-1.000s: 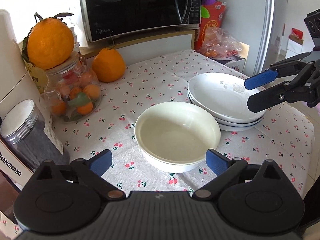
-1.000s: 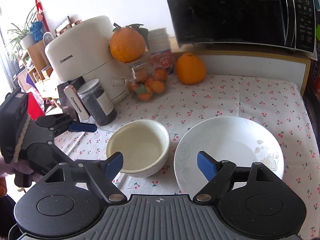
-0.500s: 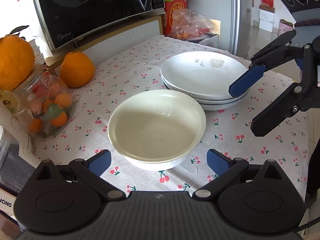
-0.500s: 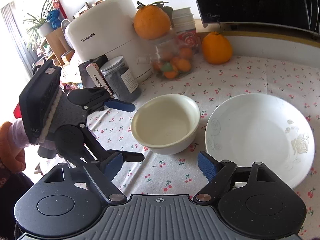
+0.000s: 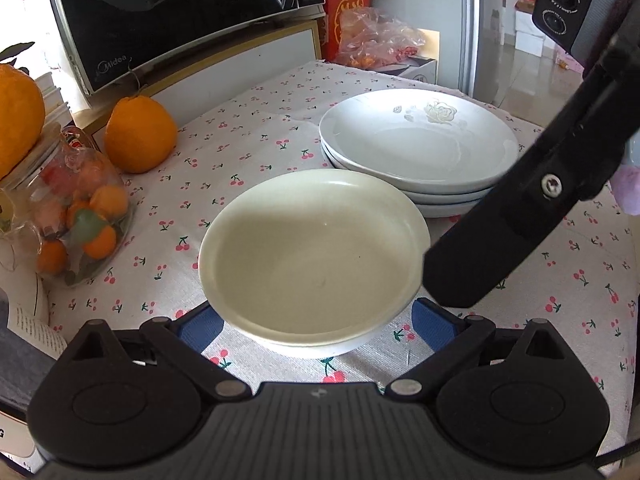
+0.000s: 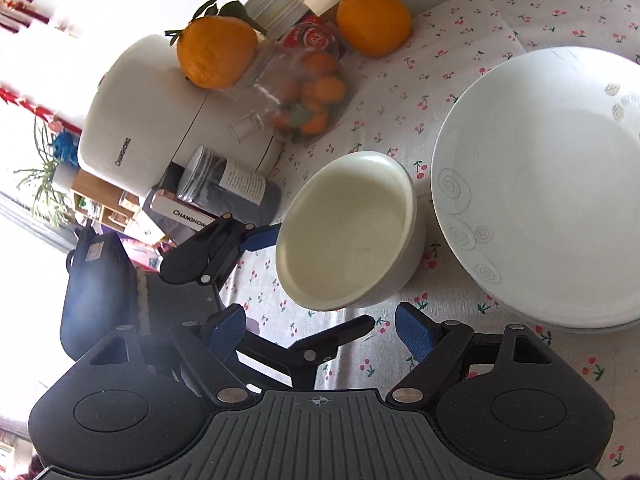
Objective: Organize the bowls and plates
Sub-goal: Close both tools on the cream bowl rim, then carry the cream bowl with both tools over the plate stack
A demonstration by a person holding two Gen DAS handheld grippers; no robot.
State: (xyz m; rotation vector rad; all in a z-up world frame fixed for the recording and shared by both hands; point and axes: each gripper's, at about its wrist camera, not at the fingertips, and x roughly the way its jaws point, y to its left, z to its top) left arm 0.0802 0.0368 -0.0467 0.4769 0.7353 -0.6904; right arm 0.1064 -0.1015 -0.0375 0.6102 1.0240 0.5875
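- Step in hand, as I judge it: closing in on the cream-coloured round ceramic bowl [image 5: 316, 256], which stands on the cherry-print tablecloth [image 5: 248, 136] just beside the stack of 3 white ceramic plates [image 5: 420, 144].
- The left gripper [image 5: 316, 326] has its 2 blue pads apart and empty, the bowl's near side between them, neither pad seen to touch.
- The right gripper [image 6: 320, 328] is also spread and empty, the bowl just ahead.
- Next move likely calls for closing on the bowl's rim before lifting.
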